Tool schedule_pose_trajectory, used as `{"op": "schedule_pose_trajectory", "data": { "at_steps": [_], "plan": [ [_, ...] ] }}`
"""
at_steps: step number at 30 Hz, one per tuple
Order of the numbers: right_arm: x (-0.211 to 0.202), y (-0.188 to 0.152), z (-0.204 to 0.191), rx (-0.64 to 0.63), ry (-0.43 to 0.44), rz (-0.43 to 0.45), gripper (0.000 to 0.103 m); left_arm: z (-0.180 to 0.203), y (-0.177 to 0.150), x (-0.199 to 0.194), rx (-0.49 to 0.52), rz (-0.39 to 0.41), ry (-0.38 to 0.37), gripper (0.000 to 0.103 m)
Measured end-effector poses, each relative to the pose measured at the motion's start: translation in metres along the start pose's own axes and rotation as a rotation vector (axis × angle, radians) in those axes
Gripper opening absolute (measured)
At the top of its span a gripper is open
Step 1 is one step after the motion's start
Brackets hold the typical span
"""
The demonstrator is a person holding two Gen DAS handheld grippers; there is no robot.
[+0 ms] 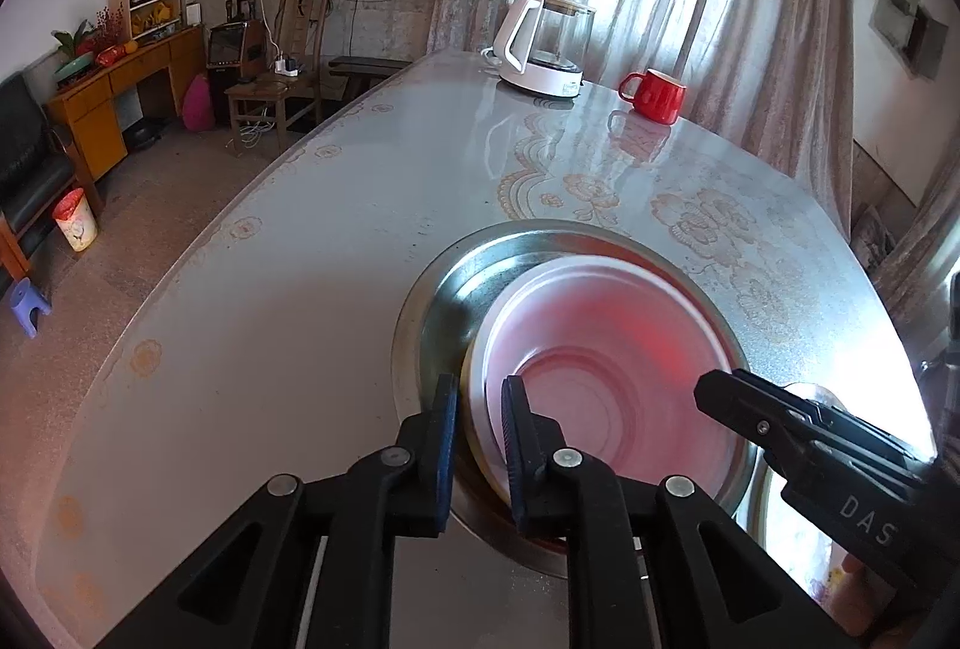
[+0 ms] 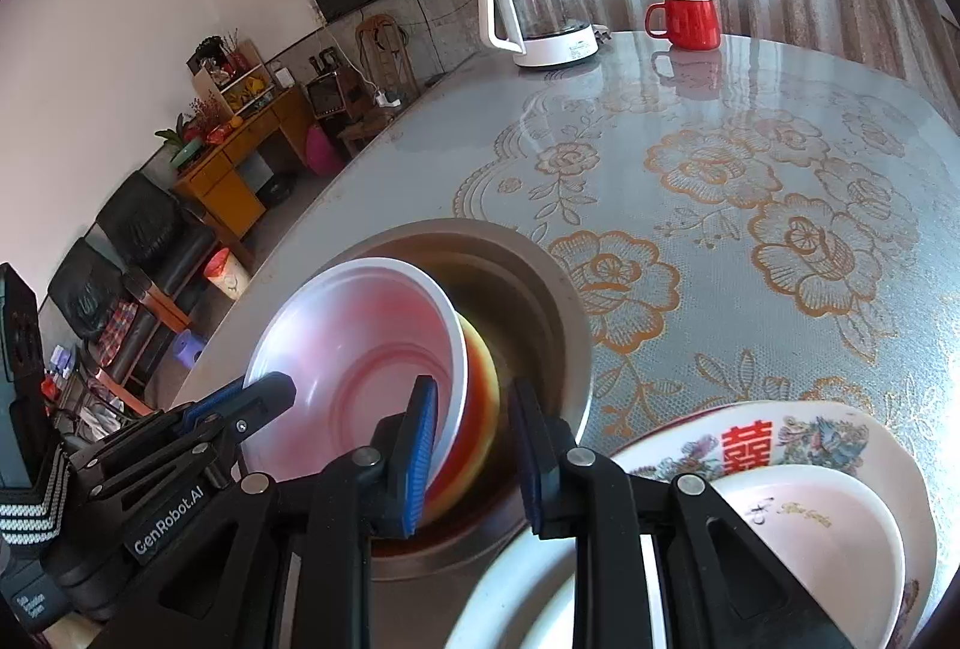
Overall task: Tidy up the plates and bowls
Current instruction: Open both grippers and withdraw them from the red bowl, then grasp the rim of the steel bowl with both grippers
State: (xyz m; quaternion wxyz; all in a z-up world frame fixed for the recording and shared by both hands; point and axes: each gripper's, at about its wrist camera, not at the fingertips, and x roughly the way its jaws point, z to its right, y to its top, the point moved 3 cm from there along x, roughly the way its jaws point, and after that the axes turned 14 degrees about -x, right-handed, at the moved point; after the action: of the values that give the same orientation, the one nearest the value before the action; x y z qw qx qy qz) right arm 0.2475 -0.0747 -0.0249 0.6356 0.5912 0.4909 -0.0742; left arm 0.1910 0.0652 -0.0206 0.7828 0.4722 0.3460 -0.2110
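Left wrist view first: my left gripper [image 1: 480,445] has its blue pads set one on each side of the near rim of the red plastic bowl [image 1: 606,373], jaws narrow, though I cannot tell whether the pads press the rim or stand just off it. That bowl sits inside a steel basin [image 1: 444,289] which lies just beyond my fingers. I judge the rim is taken at its near edge because that is the only thin part these jaws can span.

From the right wrist, my right gripper [image 2: 471,445] has its jaws parted somewhat, and the bowl's far rim and its red-and-yellow outer wall lie between the pads, touching the left pad at least; whether it is truly clamped I cannot say. The bowl is tilted, leaning against the basin's wall, so both grippers seem to be steadying it.

To the right of those jaws, close by, a small white bowl [image 2: 822,535] rests in a decorated plate [image 2: 780,439], likely the stack to build on.

Well beyond, on the table [image 2: 780,169], stand a kettle [image 2: 540,19] and a red mug [image 2: 690,22].
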Motion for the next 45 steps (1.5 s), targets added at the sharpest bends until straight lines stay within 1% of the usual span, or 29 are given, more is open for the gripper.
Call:
{"op": "schedule_pose_trajectory", "data": {
  "at_steps": [9,10,11,13,17,21,27,30,32,37,42,45],
  "plan": [
    [-0.020,-0.009,0.001,-0.016,-0.003,0.038,0.024,-0.004,-0.001,-0.010,-0.022,0.014,-0.018,0.017],
    [-0.022,-0.010,0.001,-0.015,0.000,0.041,0.024,-0.005,0.000,-0.012,-0.032,0.015,-0.023,0.019],
    [-0.023,-0.011,0.001,-0.016,-0.001,0.045,0.024,-0.007,0.000,-0.015,-0.040,0.019,-0.020,0.026],
    [-0.028,-0.012,0.000,-0.030,-0.007,0.056,0.024,-0.013,0.000,-0.020,-0.064,0.029,-0.023,0.031],
    [-0.037,-0.017,-0.001,-0.053,-0.012,0.072,0.024,-0.027,-0.003,-0.029,-0.096,0.038,-0.027,0.031],
    [-0.042,-0.022,-0.006,-0.088,-0.012,0.082,0.024,-0.032,-0.013,-0.031,-0.071,0.034,-0.019,0.031],
    [-0.036,-0.031,-0.013,-0.138,-0.041,0.046,0.024,-0.029,-0.024,-0.032,-0.034,0.041,-0.032,0.031],
    [-0.033,-0.032,-0.016,-0.160,-0.055,0.031,0.024,-0.026,-0.024,-0.032,-0.021,0.059,-0.016,0.031],
    [-0.030,-0.033,-0.016,-0.157,-0.058,0.019,0.024,-0.024,-0.023,-0.030,-0.013,0.070,-0.006,0.031],
    [-0.028,-0.033,-0.016,-0.145,-0.061,0.030,0.027,-0.022,-0.023,-0.024,-0.005,0.081,0.015,0.032],
    [-0.028,-0.032,-0.014,-0.127,-0.071,0.036,0.028,-0.017,-0.024,-0.020,0.026,0.104,0.038,0.032],
    [-0.027,-0.032,-0.014,-0.122,-0.075,0.035,0.030,-0.021,-0.021,-0.020,0.013,0.099,0.026,0.032]
  ]
}}
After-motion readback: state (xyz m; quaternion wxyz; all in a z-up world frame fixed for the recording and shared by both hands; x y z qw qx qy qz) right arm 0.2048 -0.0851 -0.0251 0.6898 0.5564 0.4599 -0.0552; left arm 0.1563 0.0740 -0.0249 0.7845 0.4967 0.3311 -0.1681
